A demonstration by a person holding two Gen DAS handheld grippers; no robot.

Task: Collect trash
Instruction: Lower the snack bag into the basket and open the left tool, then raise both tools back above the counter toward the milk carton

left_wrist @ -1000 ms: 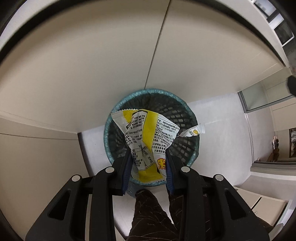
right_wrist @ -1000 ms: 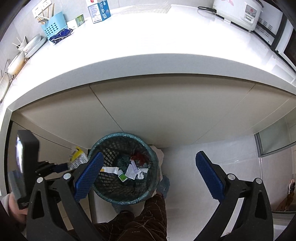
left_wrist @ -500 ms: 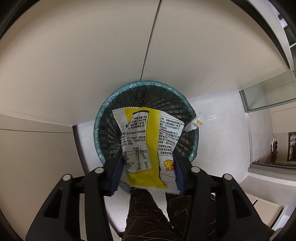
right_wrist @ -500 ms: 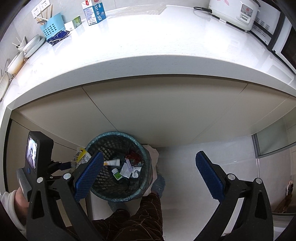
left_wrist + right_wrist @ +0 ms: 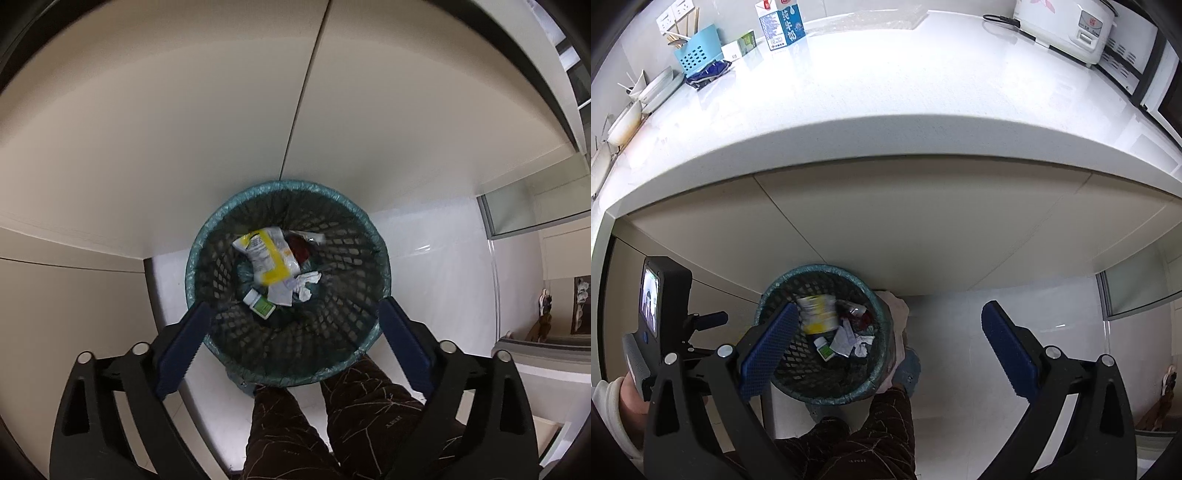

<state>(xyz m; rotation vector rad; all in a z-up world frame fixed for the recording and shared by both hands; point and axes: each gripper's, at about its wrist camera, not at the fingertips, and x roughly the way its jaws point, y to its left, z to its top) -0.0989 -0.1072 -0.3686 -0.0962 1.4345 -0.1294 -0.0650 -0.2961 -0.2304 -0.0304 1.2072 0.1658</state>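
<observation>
a person is standing at a white countertop (image 5: 886, 92), legs in dark patterned trousers (image 5: 332, 424) showing below both grippers. the floor is pale and glossy, and beige cabinet doors (image 5: 184, 129) are running along under the counter. a green mesh waste bin (image 5: 207, 254) is sitting on the floor just beside those doors, near the person's feet.

the left gripper (image 5: 293, 325) is pointing down over the bin, its jaws opening wide with nothing between them. the yellow and white snack wrapper (image 5: 267, 254) is lying inside the bin, looking blurred, on top of crumpled white paper (image 5: 301, 286), a small green-labelled bottle (image 5: 260, 303) and something dark red (image 5: 299, 248).

the right gripper (image 5: 890, 338) is hanging spread apart and empty, its left finger over the bin's near-left rim.

far across the counter a blue and white milk carton (image 5: 781, 24) is standing, with a light blue perforated basket (image 5: 696, 55) to its left, stacked dishes (image 5: 646, 96) further left, and a white rice cooker (image 5: 1067, 26) at the far right.
</observation>
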